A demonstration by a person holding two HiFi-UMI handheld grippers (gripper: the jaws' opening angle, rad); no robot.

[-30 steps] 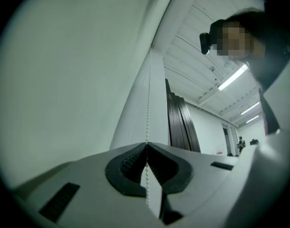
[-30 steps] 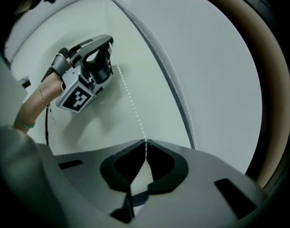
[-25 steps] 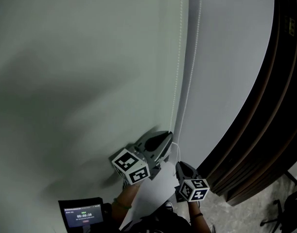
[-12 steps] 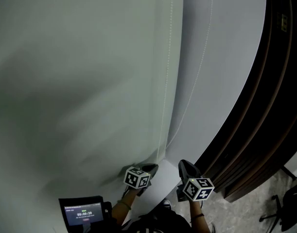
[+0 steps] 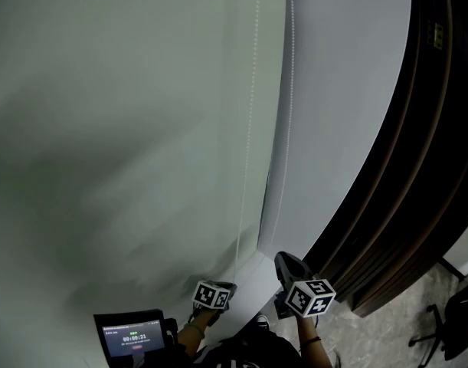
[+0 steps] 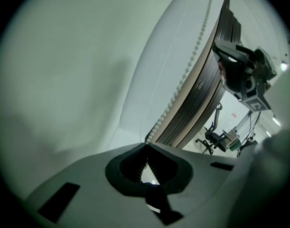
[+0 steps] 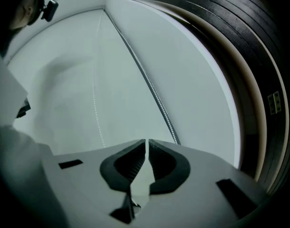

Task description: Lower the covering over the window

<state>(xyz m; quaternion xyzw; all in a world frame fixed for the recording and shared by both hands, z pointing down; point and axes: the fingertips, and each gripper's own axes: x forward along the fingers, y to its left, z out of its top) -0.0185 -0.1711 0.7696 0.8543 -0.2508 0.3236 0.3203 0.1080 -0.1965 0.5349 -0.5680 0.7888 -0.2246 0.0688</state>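
change: left gripper [image 5: 227, 285] is seen lower than a second ago, on the bead chain [image 5: 249, 129].
left fingers: closed on the chain.
right gripper [image 7: 147, 140]: closed, nothing held.
blind [image 5: 126, 129]: hung left of the chain.
left gripper view only: office chair [image 6: 215, 139].

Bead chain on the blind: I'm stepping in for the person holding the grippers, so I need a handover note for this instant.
Left gripper: shut on the bead chain, low in the head view, near the person's body.
Right gripper: jaws almost together, nothing between them, not touching the chain.
Blind: its fabric fills most of the head view; the bottom edge isn't clear.
Done: chain gripped.
Left: probably regrip higher and pull again, if the blind isn't fully down.
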